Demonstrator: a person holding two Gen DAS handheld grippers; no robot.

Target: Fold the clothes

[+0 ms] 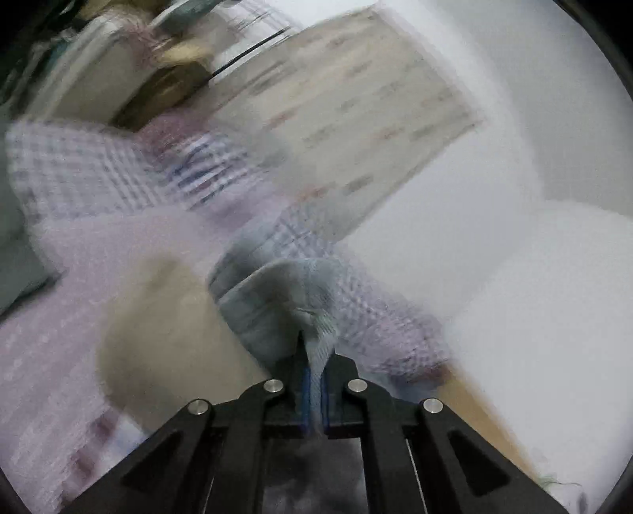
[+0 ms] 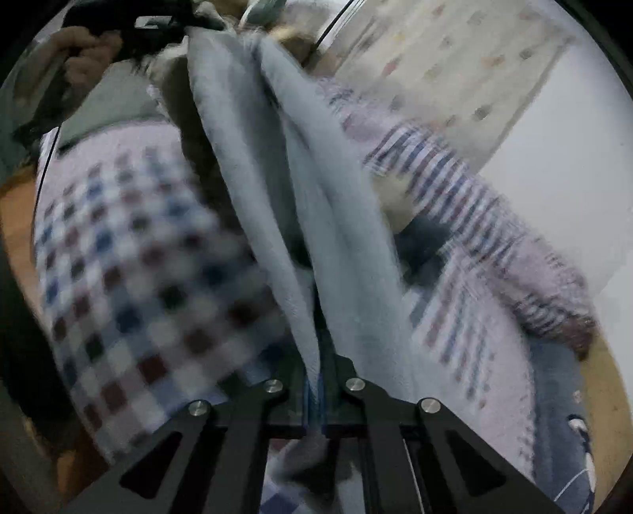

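Both views are smeared by motion. A pale blue-grey cloth [image 2: 277, 166] hangs stretched in the air between the two grippers. My right gripper [image 2: 315, 379] is shut on one edge of it, and the fabric runs up and away to the other gripper [image 2: 158, 23] at the top left, held by a hand [image 2: 85, 51]. In the left wrist view my left gripper [image 1: 315, 356] is shut on a bunched corner of the same cloth [image 1: 273, 304], which folds over just ahead of the fingers.
Below lies a bed with a checked cover [image 2: 130, 253] and a striped pinkish sheet [image 2: 455, 189]. A white wall [image 1: 534, 118] and a patterned curtain [image 1: 356, 106] stand behind. Wooden floor [image 2: 609, 379] and a shoe [image 2: 577, 427] show at the right.
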